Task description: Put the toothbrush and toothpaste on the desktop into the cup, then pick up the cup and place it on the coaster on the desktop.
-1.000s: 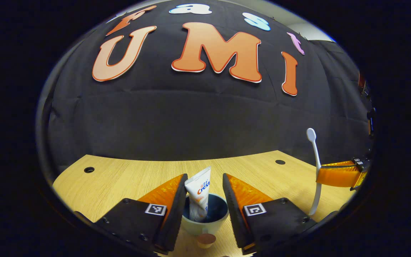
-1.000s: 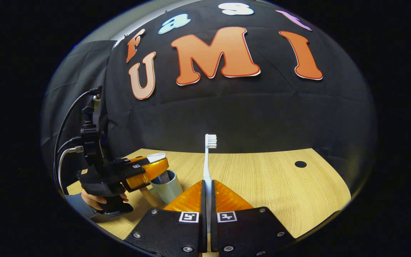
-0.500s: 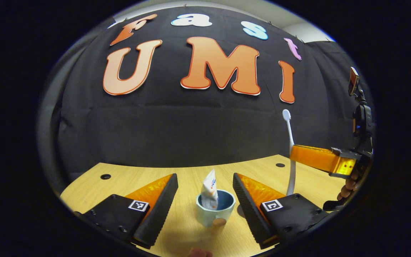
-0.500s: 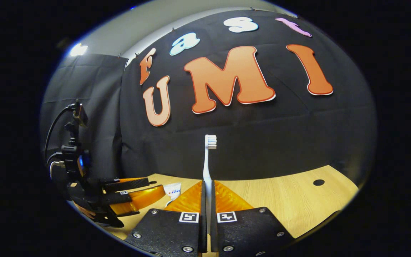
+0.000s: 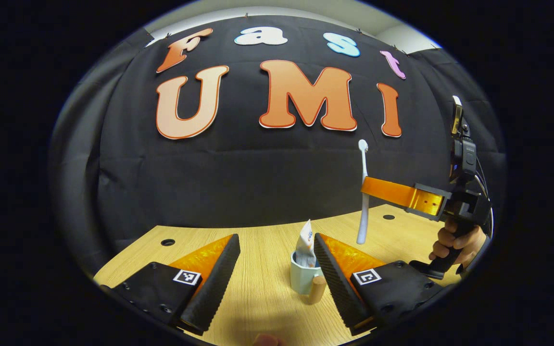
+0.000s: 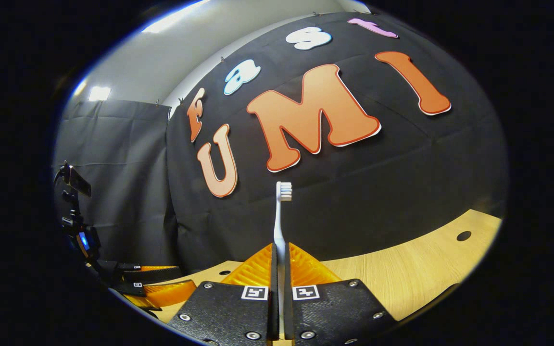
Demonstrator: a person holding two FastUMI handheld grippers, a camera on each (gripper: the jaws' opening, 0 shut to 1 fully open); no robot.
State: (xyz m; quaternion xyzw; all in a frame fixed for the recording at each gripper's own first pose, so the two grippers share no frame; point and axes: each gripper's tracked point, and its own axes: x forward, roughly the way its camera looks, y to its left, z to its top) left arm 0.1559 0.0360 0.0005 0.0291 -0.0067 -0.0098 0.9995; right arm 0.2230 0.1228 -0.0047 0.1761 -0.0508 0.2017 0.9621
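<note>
A pale green cup with a wooden handle stands on the wooden desktop, and the toothpaste tube sticks up out of it. My left gripper is open, its fingers set wide; the cup sits just inside its right finger. In the left gripper view the right gripper hovers above and to the right of the cup, holding a white toothbrush upright, head up. In the right gripper view my right gripper is shut on the toothbrush, and the left gripper lies low at the left.
The desktop has round cable holes near its back edge. A hand grips the right gripper's handle. Black cloth walls close the booth behind the desk.
My left gripper has drawn back from the cup, leaving the toothpaste in it. The right gripper has lifted the toothbrush higher and carried it toward the cup, tilting as it goes.
</note>
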